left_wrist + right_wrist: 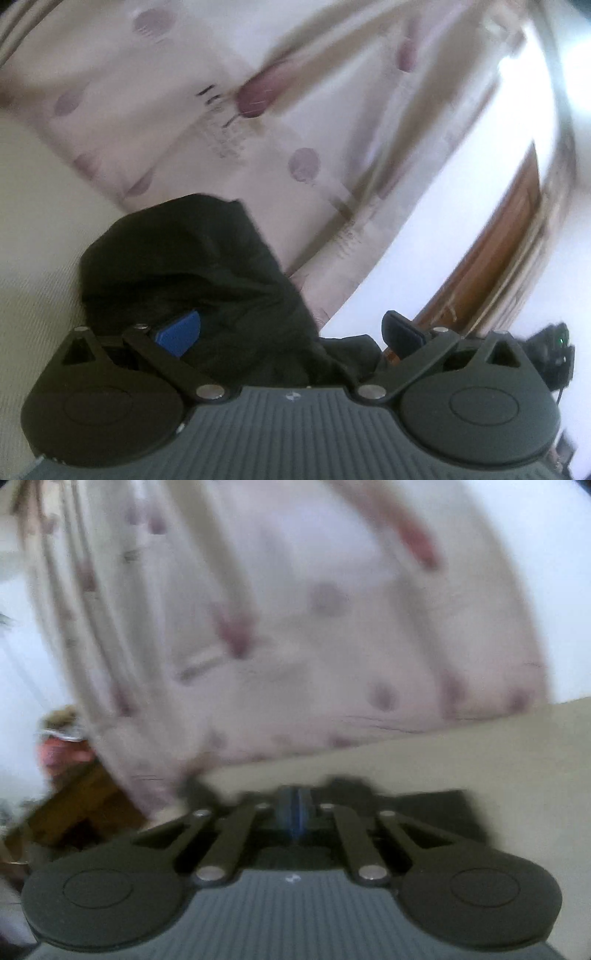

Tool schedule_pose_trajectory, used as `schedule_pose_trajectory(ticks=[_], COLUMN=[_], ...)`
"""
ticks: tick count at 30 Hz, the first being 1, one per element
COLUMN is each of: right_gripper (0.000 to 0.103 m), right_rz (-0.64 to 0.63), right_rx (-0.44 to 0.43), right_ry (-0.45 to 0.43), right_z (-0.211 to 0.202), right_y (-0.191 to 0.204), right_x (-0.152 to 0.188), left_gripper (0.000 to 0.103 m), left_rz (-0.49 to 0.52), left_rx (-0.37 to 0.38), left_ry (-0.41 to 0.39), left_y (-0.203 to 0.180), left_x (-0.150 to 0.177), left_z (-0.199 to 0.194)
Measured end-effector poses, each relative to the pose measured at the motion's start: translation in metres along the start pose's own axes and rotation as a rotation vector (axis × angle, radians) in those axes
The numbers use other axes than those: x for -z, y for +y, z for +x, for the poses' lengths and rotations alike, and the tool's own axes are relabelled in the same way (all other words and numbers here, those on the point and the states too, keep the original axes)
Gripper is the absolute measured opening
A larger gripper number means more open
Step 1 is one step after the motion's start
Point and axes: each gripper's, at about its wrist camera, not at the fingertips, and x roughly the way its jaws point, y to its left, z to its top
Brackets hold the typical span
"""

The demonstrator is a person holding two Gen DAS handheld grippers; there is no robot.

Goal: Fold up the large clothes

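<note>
A black garment [192, 266] lies bunched on the cream bed surface [37, 221] in the left wrist view. My left gripper [291, 332] is open, its blue pads [177, 332] spread wide with the black cloth lying between them and draping over the gripper body. In the blurred right wrist view my right gripper [293, 812] has its blue pads pressed together, with the black garment [436, 805] showing just beyond and around the tips. I cannot tell whether cloth is pinched between them.
A pale curtain with purple dots [258, 110] hangs behind the bed, also in the right wrist view [295, 627]. A brown wooden piece [509, 229] stands by a white wall. Brown furniture [81, 805] sits at lower left. The cream bed [498, 746] extends right.
</note>
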Motion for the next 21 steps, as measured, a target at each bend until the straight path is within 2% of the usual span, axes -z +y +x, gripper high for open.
schedule_pose_trajectory(ticks=[2,3,4,5,8,9,10,11,12,13,14,15,17,18,21], right_gripper=[0.044,0.082,0.101,0.101,0.1,0.099,0.092,0.077,0.03,0.026,0.021,0.016,0.013,0.012,0.011], right_rz=[0.019,-0.011,-0.076,-0.131,-0.238,-0.298,-0.354,-0.412,-0.47,-0.547,-0.629,-0.651,-0.599,-0.55,-0.429], right_rx=[-0.077,-0.085,-0.073,-0.051,-0.007,0.033,0.083,0.104,0.102,0.093,0.073,0.055,0.008,-0.002,0.03], right_ry=[0.107,0.149,0.207,0.257,0.417,0.484,0.538,0.585,0.623,0.633,0.607,0.582,0.5,0.428,0.281], right_z=[0.035,0.053,0.078,0.097,0.158,0.18,0.198,0.21,0.218,0.217,0.211,0.203,0.175,0.153,0.1], right_y=[0.025,0.039,0.058,0.072,0.105,0.114,0.121,0.127,0.133,0.139,0.149,0.156,0.157,0.152,0.123], right_x=[-0.016,-0.021,-0.023,-0.021,-0.012,-0.005,0.005,0.016,0.025,0.034,0.037,0.035,0.022,0.014,0.011], left_gripper=[0.103,0.103,0.103,0.103,0.103,0.103,0.103,0.103,0.103,0.103,0.103,0.103,0.103,0.103,0.103], left_rz=[-0.009,0.008,0.025,0.03,0.035,0.038,0.033,0.024,0.02,0.022,0.027,0.035,0.068,0.084,0.136], left_rx=[-0.02,-0.037,-0.059,-0.066,-0.075,-0.085,-0.087,-0.091,-0.104,-0.119,-0.129,-0.135,-0.148,-0.15,-0.133], left_ry=[-0.009,-0.016,-0.015,-0.004,0.037,0.041,0.044,0.052,0.064,0.07,0.066,0.059,0.049,0.043,0.033], left_y=[0.004,0.005,0.005,0.005,0.01,0.011,0.013,0.016,0.018,0.02,0.021,0.02,0.015,0.011,-0.007], left_x=[-0.003,-0.003,-0.003,-0.003,0.0,0.0,0.0,-0.001,-0.002,-0.004,-0.006,-0.008,-0.014,-0.018,-0.026], left_z=[-0.011,-0.018,-0.024,-0.028,-0.037,-0.038,-0.038,-0.038,-0.038,-0.04,-0.042,-0.043,-0.042,-0.04,-0.028])
